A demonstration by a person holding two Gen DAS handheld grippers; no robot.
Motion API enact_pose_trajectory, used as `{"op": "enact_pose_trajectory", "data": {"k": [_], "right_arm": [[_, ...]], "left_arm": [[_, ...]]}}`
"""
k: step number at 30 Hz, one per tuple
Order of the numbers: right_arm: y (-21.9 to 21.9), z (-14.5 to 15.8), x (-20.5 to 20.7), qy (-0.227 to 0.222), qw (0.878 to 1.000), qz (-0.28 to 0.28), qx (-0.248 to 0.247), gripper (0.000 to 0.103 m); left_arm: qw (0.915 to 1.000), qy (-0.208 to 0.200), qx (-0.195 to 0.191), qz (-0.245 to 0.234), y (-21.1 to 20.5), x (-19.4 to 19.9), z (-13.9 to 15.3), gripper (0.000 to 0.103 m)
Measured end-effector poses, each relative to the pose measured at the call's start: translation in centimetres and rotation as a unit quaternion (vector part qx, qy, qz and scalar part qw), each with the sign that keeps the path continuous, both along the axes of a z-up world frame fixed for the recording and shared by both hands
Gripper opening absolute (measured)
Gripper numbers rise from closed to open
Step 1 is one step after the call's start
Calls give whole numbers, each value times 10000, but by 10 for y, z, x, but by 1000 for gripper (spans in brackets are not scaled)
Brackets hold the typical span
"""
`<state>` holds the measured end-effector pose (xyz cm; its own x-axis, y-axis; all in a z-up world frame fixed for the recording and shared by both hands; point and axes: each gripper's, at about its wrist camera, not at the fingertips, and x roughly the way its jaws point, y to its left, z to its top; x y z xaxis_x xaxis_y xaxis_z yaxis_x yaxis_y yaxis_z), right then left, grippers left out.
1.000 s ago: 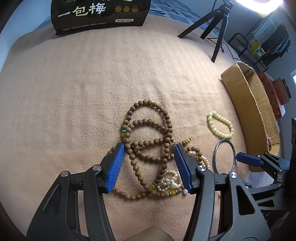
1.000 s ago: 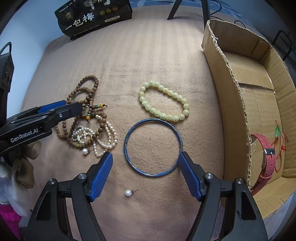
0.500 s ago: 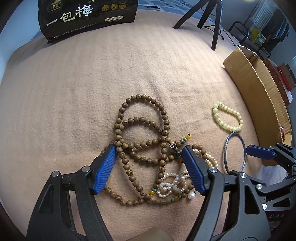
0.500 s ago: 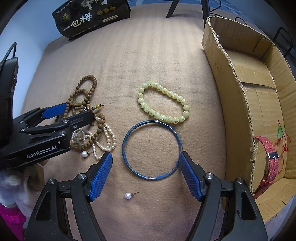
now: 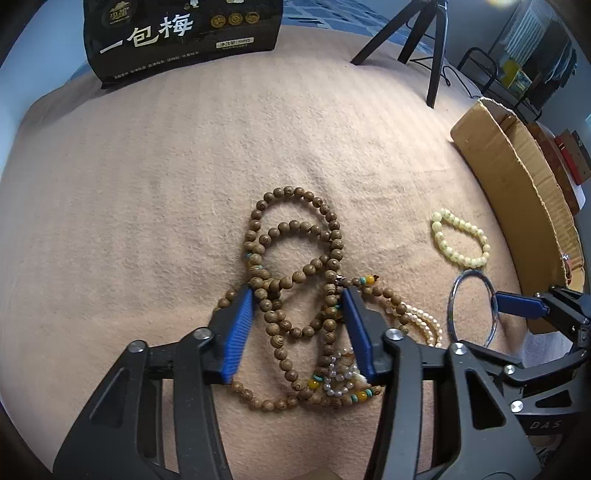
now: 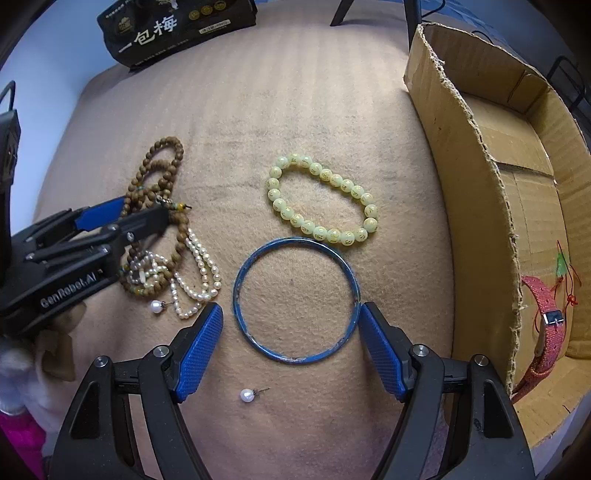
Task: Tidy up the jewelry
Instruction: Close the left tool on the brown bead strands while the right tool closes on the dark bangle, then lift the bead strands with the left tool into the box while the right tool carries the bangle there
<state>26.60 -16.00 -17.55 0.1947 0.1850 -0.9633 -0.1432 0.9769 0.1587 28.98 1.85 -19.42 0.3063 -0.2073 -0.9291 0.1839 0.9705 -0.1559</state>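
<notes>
A long brown wooden bead necklace (image 5: 295, 236) lies looped on the tan felt cloth, tangled with a white pearl strand (image 5: 421, 321). My left gripper (image 5: 297, 295) is partly closed, its blue pads on either side of several bead loops, low over the pile; it also shows in the right wrist view (image 6: 122, 214). A pale green bead bracelet (image 6: 321, 199) and a blue bangle (image 6: 295, 299) lie to the right. My right gripper (image 6: 290, 314) is open, its pads flanking the bangle's near half. A loose pearl earring (image 6: 246, 396) lies in front of it.
An open cardboard box (image 6: 480, 158) stands at the right, with a red watch strap (image 6: 546, 325) and a green-red charm inside. A black snack bag (image 5: 181, 33) stands at the back. A tripod (image 5: 424, 40) stands beyond the cloth.
My left gripper has moved forward over the wooden beads and its jaws have narrowed around the loops. My right gripper has stayed nearly still over the bangle.
</notes>
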Motion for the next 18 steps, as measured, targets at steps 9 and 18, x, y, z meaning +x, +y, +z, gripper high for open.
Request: {"op": "enact_pose_trajectory", "data": {"k": [9, 18], "right_arm": [[21, -2, -16, -278, 9991, 221, -218, 70], [20, 15, -28, -566, 9979, 306, 92, 70]], "left_arm": [[10000, -78, 53, 6, 3, 2, -1, 11], [9991, -228, -290, 193, 13, -3, 20, 4]]}}
